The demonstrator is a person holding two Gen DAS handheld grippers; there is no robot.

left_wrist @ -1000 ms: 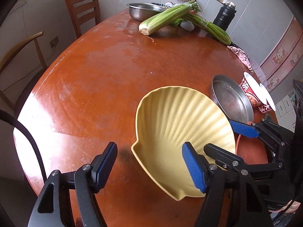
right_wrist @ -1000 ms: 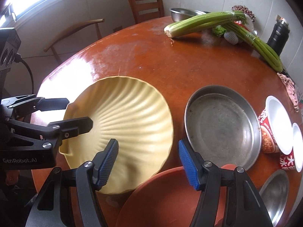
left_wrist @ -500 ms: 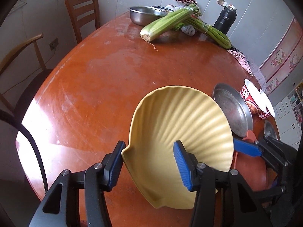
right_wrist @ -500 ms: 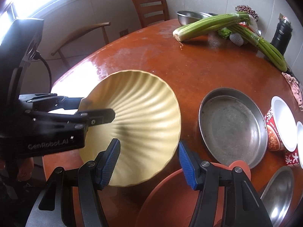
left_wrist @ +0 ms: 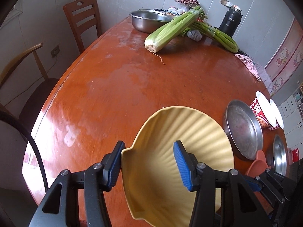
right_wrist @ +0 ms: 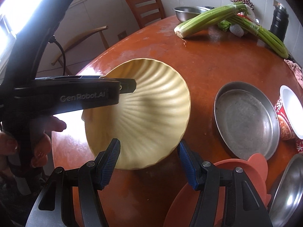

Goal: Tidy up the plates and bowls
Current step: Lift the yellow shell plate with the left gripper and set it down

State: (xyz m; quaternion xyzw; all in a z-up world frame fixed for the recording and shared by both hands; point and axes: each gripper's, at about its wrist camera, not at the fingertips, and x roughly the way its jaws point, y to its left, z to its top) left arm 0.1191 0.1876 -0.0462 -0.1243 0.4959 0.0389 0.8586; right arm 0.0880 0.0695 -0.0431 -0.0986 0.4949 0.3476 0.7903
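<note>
A yellow shell-shaped plate (left_wrist: 181, 143) is tilted up off the table, its near rim between the fingers of my left gripper (left_wrist: 149, 166), which is shut on it. It also shows in the right wrist view (right_wrist: 149, 111), with the left gripper (right_wrist: 121, 87) clamped on its left edge. My right gripper (right_wrist: 149, 162) is open and empty, just in front of the plate's lower rim. A salmon plate (right_wrist: 231, 187) lies under the right gripper. A round steel pan (right_wrist: 246, 121) sits to the right, and a steel bowl (right_wrist: 287, 187) at the far right edge.
Celery bunches (left_wrist: 174, 30), a large steel bowl (left_wrist: 149, 19) and a black flask (left_wrist: 230, 21) stand at the table's far side. Instant noodle cups (right_wrist: 287, 117) sit right of the pan. Chairs (left_wrist: 83, 20) stand by the table's left edge.
The left gripper closed onto the yellow plate's rim and lifted it, tilting it steeply. The right gripper stayed open and drew back a little.
</note>
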